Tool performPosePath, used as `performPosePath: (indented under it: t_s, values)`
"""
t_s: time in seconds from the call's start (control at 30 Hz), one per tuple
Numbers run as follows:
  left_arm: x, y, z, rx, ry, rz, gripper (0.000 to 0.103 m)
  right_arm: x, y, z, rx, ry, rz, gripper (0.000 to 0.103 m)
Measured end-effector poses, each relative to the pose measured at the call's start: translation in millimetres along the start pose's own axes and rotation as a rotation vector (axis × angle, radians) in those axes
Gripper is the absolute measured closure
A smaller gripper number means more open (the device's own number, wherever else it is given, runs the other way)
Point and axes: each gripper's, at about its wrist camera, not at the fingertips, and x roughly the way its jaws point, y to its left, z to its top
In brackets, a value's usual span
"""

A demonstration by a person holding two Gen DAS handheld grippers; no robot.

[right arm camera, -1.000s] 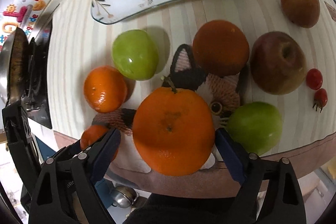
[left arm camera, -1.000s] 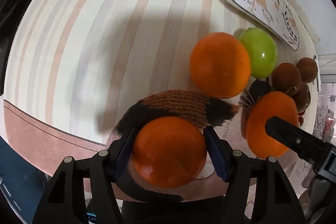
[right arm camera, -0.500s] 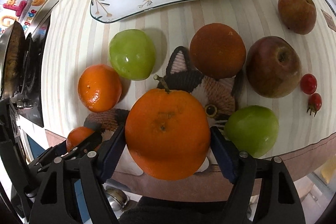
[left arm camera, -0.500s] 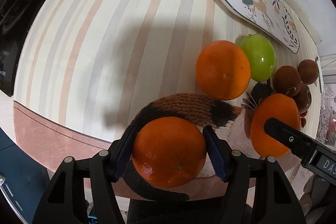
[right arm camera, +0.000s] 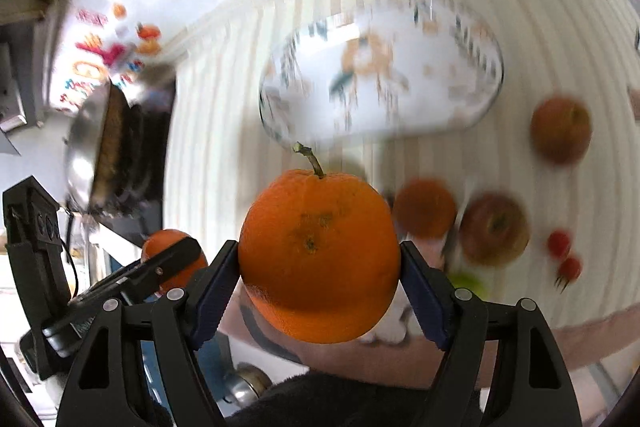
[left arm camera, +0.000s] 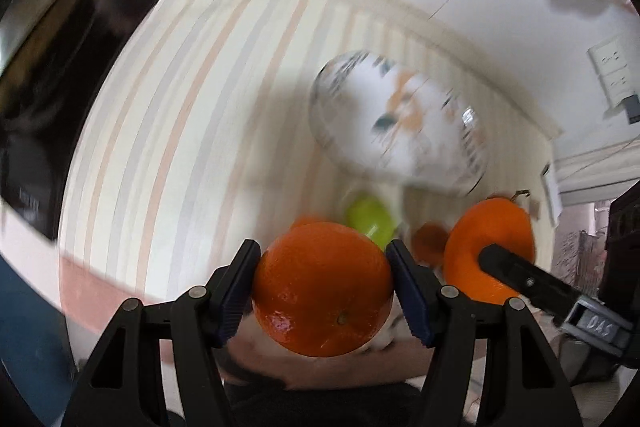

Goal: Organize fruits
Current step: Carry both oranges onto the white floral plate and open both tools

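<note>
Each gripper clamps an orange, the left gripper (left arm camera: 322,287) a stemless orange (left arm camera: 322,287) and the right gripper (right arm camera: 320,267) a stemmed orange (right arm camera: 318,261), both aloft short of the bare plate (right arm camera: 472,115), so nothing seems sorted, with apples and tomatoes loose on the striped cloth (right arm camera: 216,131).

Stemless orange (left arm camera: 323,289): glossy, clamped between the left tool's pads, raised above the worktop. Stemmed orange (right arm camera: 319,259): short stem pointing up, clamped between the right tool's pads, also raised. Patterned oval plate (right arm camera: 380,79): blurred, lying flat beyond both. Green apple (left arm camera: 370,221): just before the plate.
</note>
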Motion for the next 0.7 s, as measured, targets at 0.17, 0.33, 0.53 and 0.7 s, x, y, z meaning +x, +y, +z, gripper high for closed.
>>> performPosePath:
  t_s: [0.17,0.33,0.53,0.7]
  values:
    - [31,-37,71,0.033,0.004,-0.002,0.040,-4,-17,71,-0.018,-0.040,-0.053,0.022]
    - [102,-55,132,0.016,0.113,-0.006,0.040,31,-32,121,-0.043,0.000,-0.124,0.022]
    - [154,-61,158,0.013,0.228,0.001,0.040,75,-44,148,-0.066,0.071,-0.170,0.022]
    - [177,-59,165,-0.001,0.284,-0.004,0.040,93,-45,154,-0.075,0.102,-0.180,0.022]
